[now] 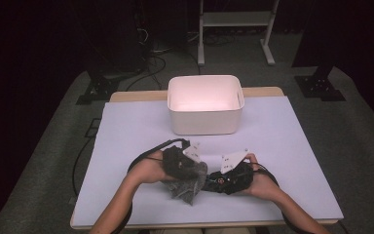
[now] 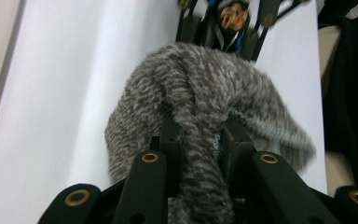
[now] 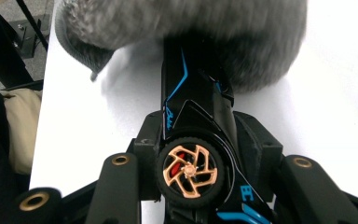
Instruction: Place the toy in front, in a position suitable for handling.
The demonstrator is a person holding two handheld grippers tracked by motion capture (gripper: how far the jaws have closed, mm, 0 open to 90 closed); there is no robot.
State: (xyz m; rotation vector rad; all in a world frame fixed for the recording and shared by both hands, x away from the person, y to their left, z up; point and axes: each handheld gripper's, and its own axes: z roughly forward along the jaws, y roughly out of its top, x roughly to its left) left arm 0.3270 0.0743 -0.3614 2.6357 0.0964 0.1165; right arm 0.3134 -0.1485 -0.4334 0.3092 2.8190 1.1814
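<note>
Left tongs [image 2: 198, 140] pinching grey sock [image 2: 200, 88], toy car [image 3: 193, 140] entering

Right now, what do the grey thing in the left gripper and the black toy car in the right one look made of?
Grey thing: soft knitted or fleecy fabric, matte; mottled fuzzy fibres and a limp drape, with a ribbed edge. Possibly a sock. Black toy car: hard, glossy, likely plastic or painted metal; smooth sheen, printed blue lines, copper-coloured wheel rim.

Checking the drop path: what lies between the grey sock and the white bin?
Nothing: in the high view, only bare white table mat separates the grey sock from the white bin.
</note>
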